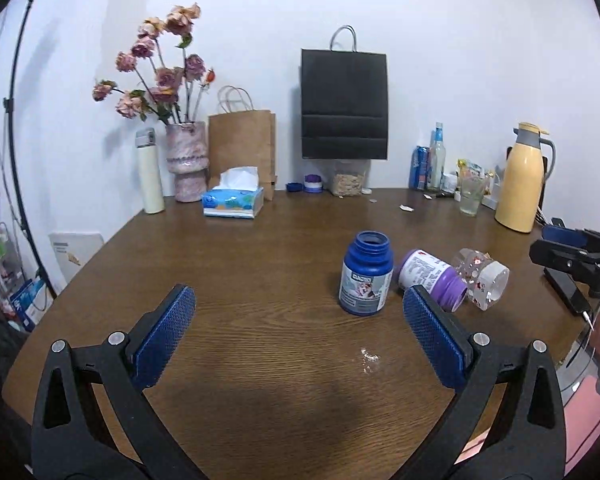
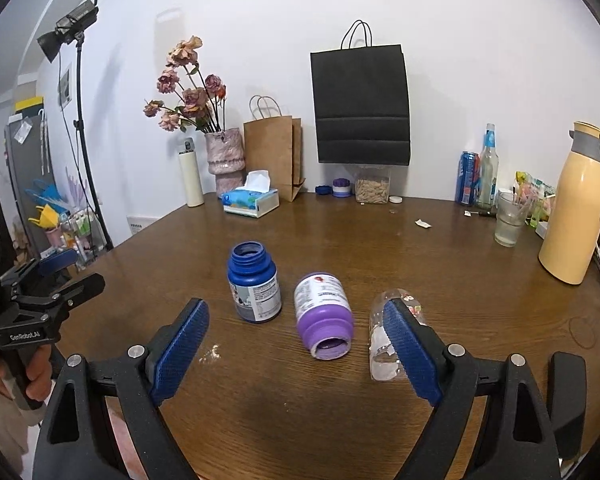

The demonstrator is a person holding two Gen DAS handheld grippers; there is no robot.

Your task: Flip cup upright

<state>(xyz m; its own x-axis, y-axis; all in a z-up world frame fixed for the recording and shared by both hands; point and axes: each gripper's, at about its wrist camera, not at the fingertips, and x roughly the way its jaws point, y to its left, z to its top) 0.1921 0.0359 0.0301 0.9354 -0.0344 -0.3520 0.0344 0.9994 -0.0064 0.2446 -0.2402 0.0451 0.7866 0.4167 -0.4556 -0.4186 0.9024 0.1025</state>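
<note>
A clear patterned cup (image 1: 480, 278) lies on its side on the brown table (image 1: 260, 248), mouth toward me; in the right wrist view the cup (image 2: 382, 350) is partly hidden behind my right finger. A purple bottle (image 1: 432, 278) (image 2: 324, 316) lies tipped over beside it. A blue bottle (image 1: 366, 274) (image 2: 254, 282) stands upright, uncapped. My left gripper (image 1: 300, 316) hovers open, short of the bottles, nothing between its pads. My right gripper (image 2: 296, 332) is open too, its pads spanning the purple bottle's mouth end without touching. The right gripper (image 1: 572, 256) also shows at the left wrist view's right edge.
Along the back wall stand a white flask (image 1: 150, 172), a flower vase (image 1: 186, 160), paper bags (image 1: 242, 148), a tissue box (image 1: 234, 198), a jar (image 1: 348, 182), bottles, a drinking glass (image 1: 471, 196) and a yellow thermos (image 1: 522, 178). White crumbs (image 1: 368, 358) lie near the front. A light stand (image 2: 80, 120) rises at left.
</note>
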